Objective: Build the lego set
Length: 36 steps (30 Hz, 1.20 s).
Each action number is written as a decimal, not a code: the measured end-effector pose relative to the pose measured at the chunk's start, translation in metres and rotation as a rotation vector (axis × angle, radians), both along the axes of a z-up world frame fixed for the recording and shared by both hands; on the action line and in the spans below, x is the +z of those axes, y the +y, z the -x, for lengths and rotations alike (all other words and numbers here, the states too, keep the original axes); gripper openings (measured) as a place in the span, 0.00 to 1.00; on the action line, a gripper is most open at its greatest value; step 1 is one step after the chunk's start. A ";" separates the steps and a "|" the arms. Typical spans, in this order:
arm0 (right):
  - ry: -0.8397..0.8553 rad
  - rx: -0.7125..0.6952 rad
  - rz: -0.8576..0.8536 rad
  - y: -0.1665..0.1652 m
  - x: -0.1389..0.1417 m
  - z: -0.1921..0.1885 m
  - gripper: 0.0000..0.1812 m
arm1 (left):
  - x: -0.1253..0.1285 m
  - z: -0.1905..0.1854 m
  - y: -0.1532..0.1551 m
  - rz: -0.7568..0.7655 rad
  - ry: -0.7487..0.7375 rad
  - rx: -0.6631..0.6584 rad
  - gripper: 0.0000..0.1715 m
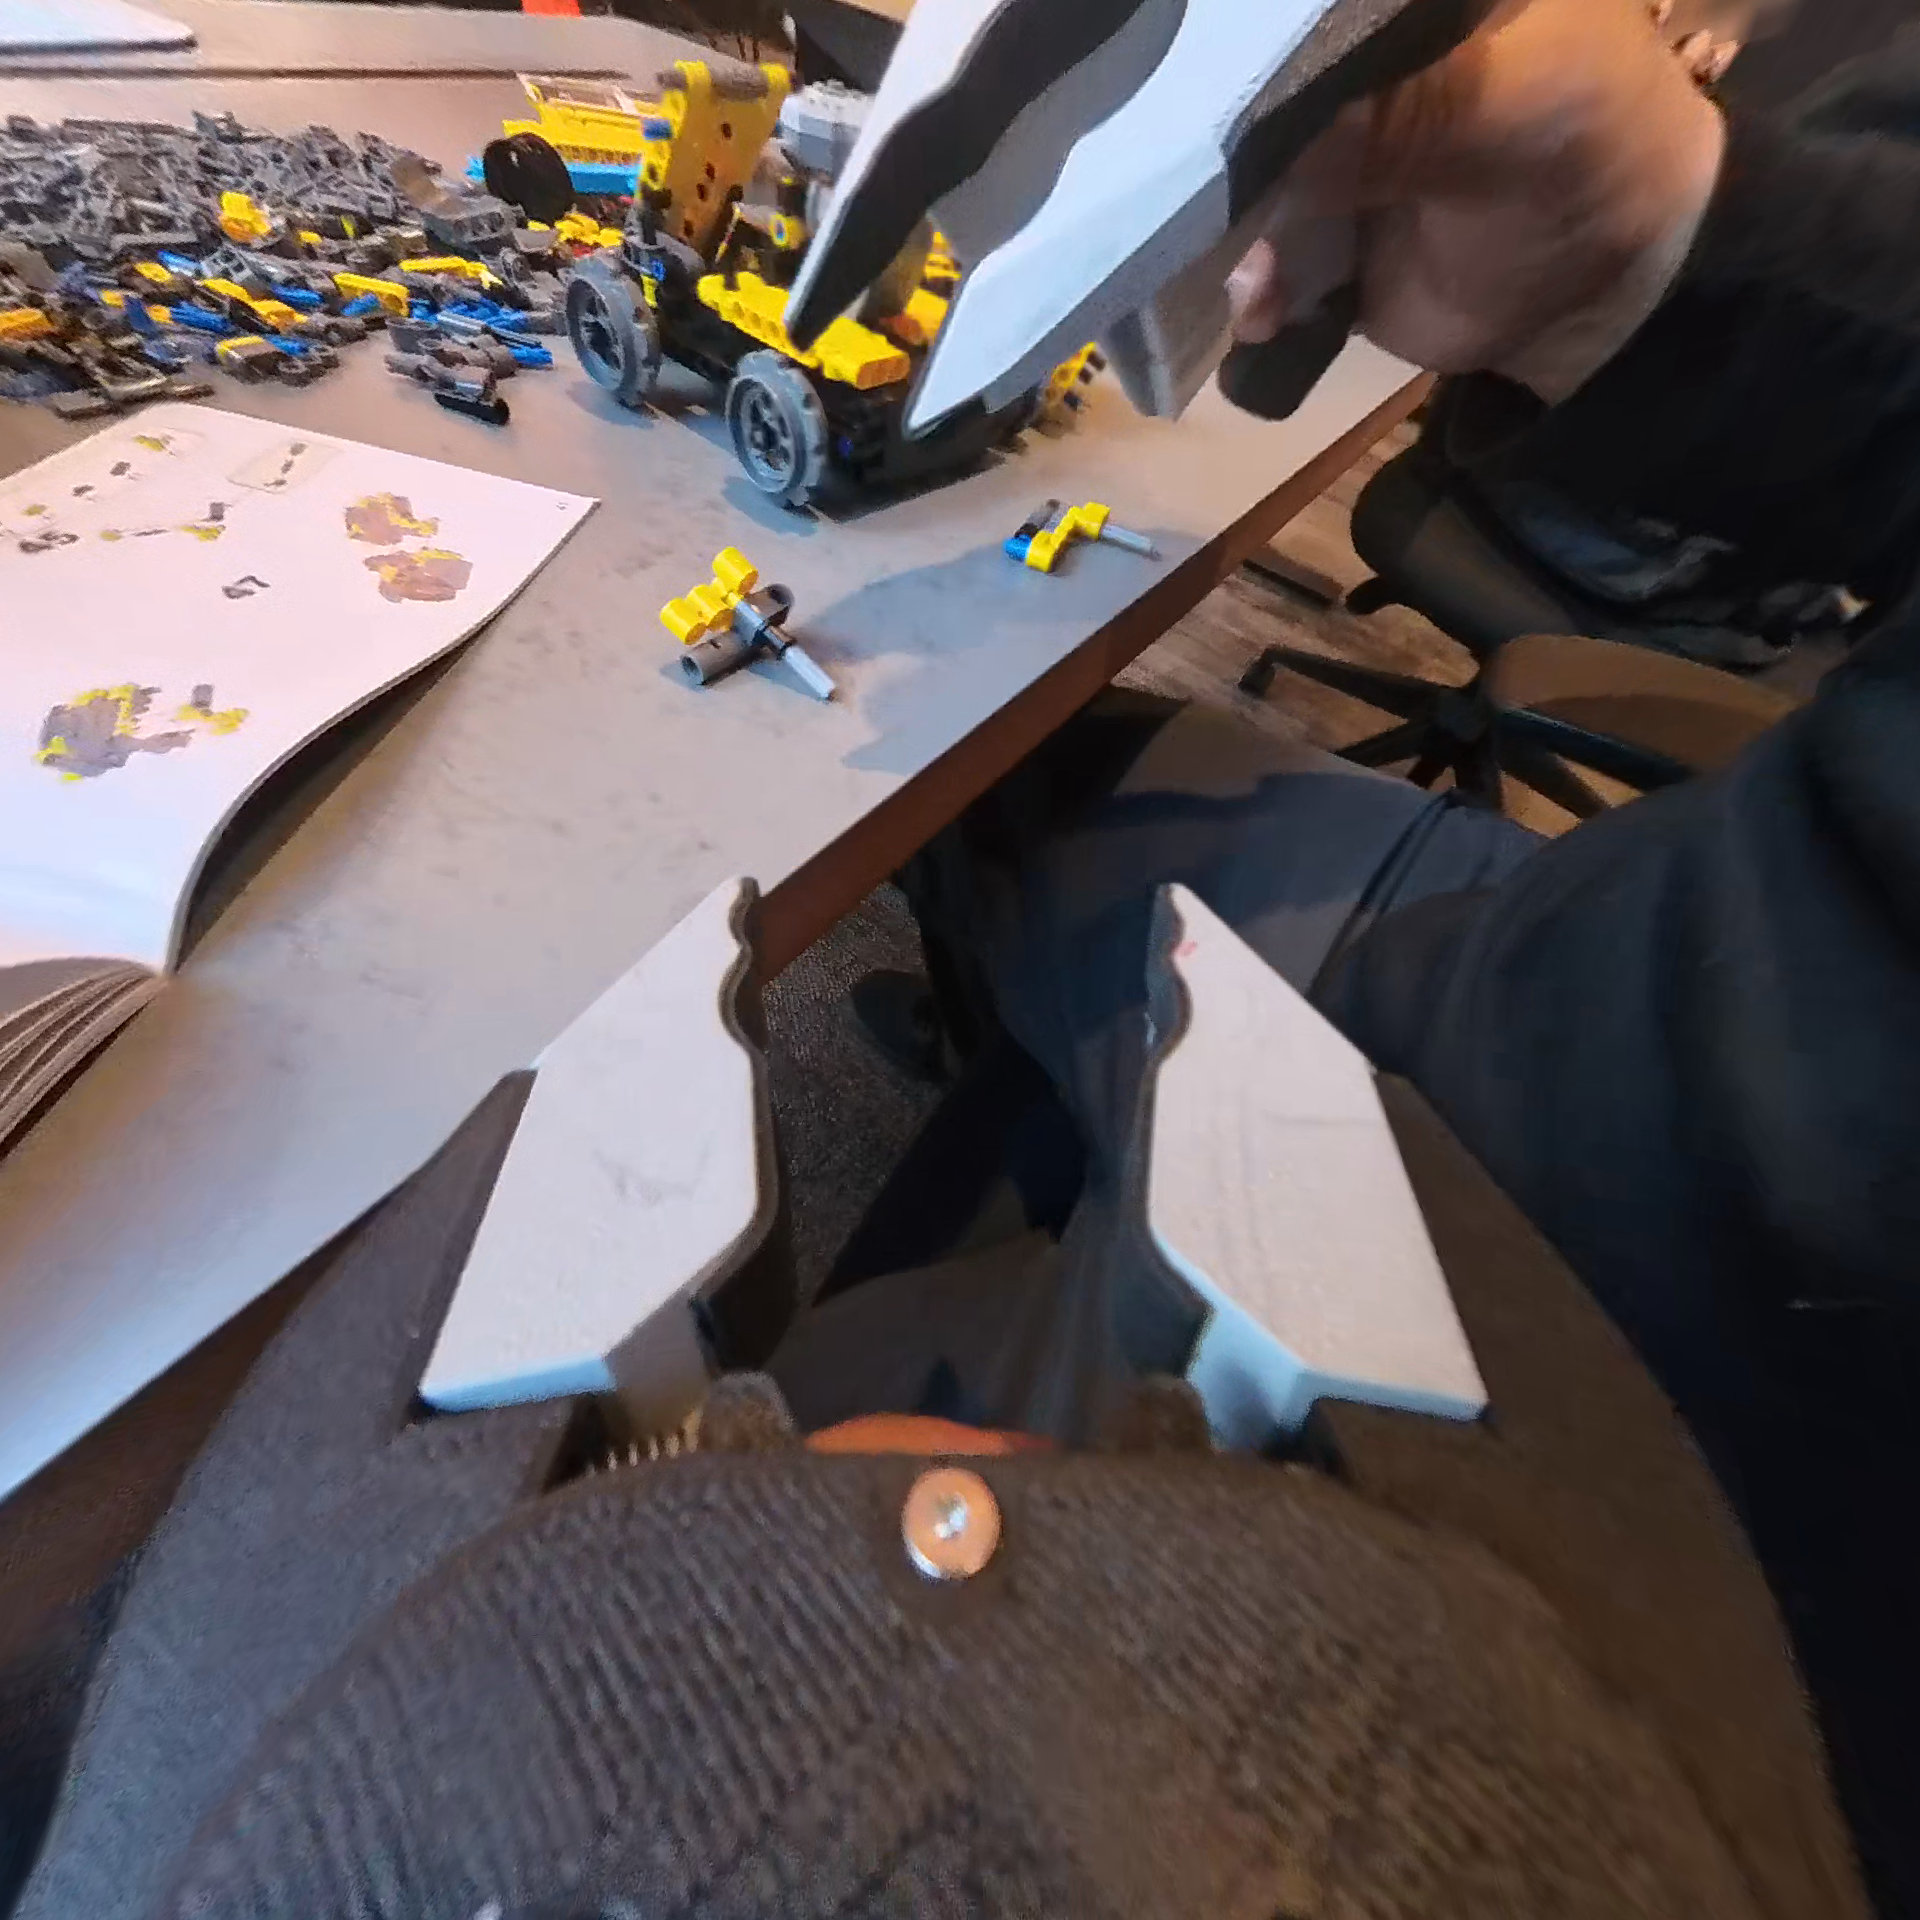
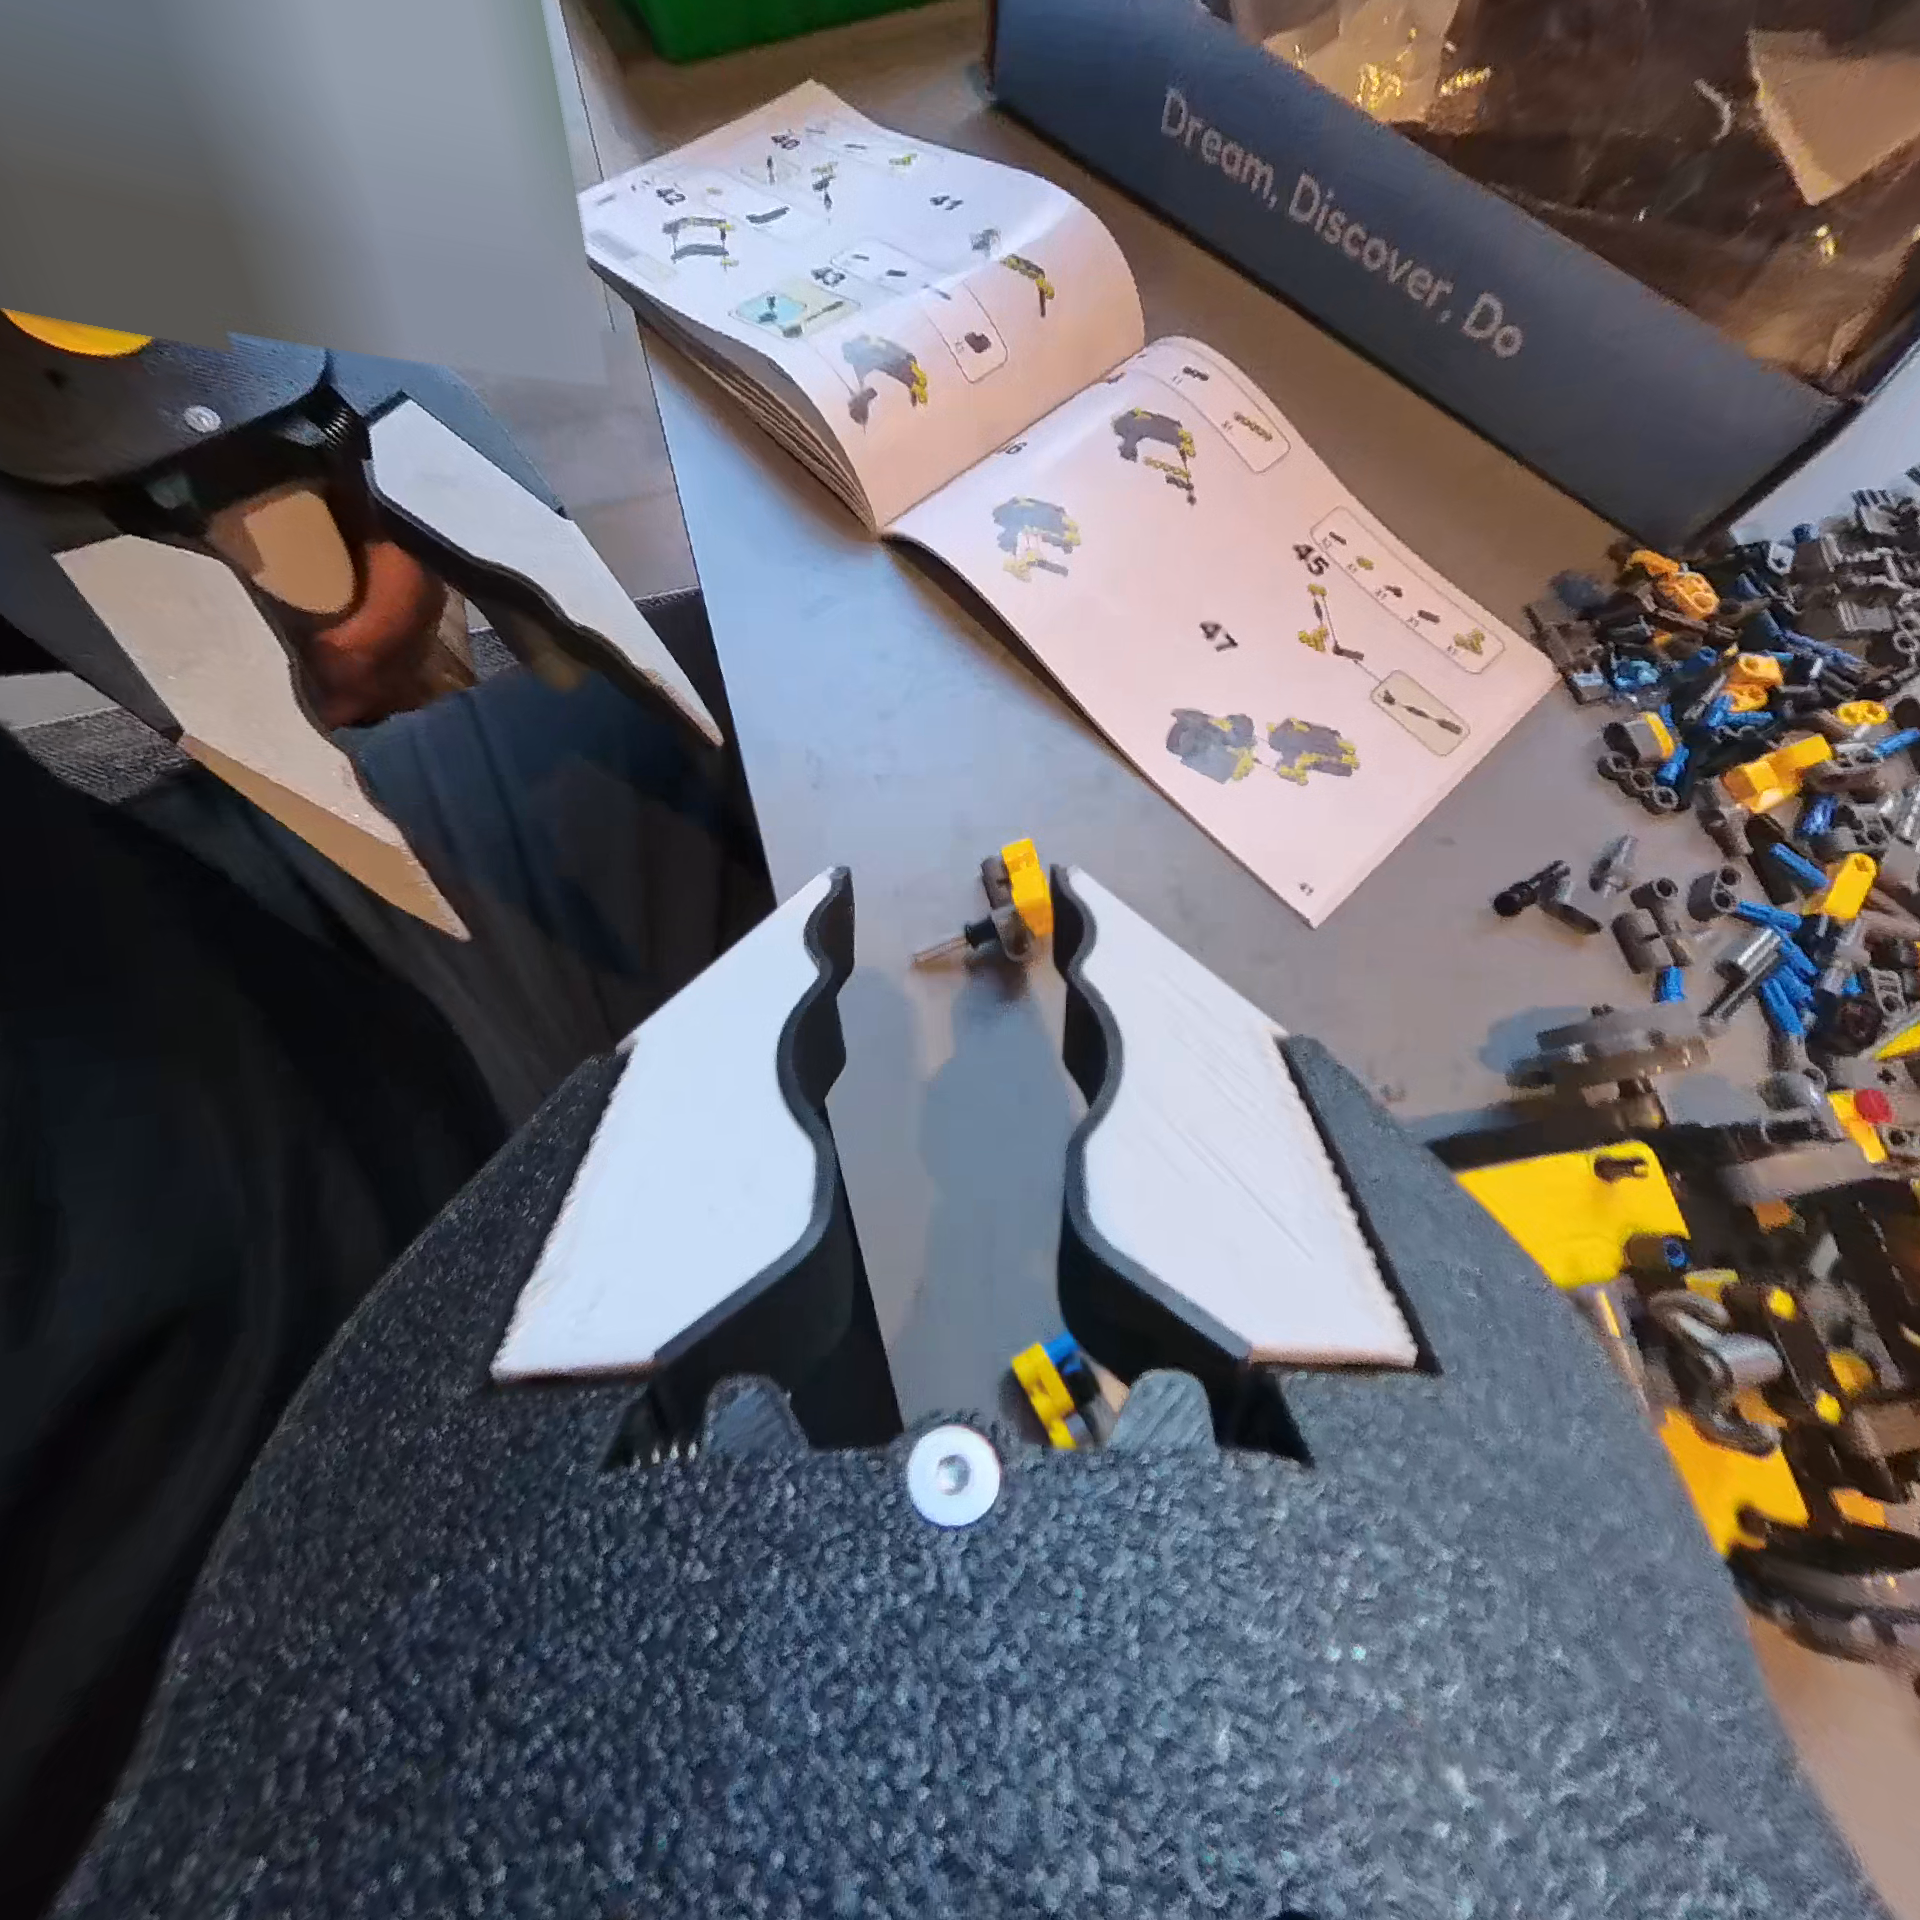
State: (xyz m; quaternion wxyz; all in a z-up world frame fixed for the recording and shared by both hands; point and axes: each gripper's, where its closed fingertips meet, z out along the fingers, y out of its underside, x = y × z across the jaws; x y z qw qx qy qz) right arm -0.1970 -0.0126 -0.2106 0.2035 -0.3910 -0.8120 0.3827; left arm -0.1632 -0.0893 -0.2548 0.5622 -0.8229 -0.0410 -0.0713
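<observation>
While the left hand-held gripper (image 1: 956, 914) hangs off the near edge of the worktop (image 1: 499, 1039), its fingers stand wide apart and grip nothing; one fingertip sits right at the worktop's edge, the other out over a person's dark trouser leg.

Over to the right hand-held gripper (image 2: 951, 883): jaws apart, nothing clamped, poised low over the worktop near that same edge. Between its fingertips, close to the right one, lies a small yellow-and-grey piece (image 2: 1003, 904). Its thin grey pin runs along the worktop, the tip aimed toward the near edge and the yellow lug toward the open instruction booklet (image 2: 1195, 582). Whether the fingertip touches the piece, I cannot tell. In the left wrist view the same piece (image 1: 732, 618) lies flat in the open, between the booklet and the edge.

A second small piece (image 1: 1070, 532), yellow and blue with a grey pin, lies nearer the edge; its long axis runs roughly along that edge. In the right wrist view it peeks out deep between the right gripper's fingers.

Behind it stands a partly built yellow-and-black wheeled model (image 1: 790, 343), with a spread of loose grey, blue and yellow parts (image 1: 239, 260) farther along the worktop. A dark box (image 2: 1403, 281) sits beyond the booklet.
</observation>
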 end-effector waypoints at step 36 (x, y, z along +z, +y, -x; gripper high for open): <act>-0.044 -0.361 0.008 0.014 -0.036 -0.005 0.25 | -0.005 0.009 -0.019 0.016 -0.216 -0.015 0.35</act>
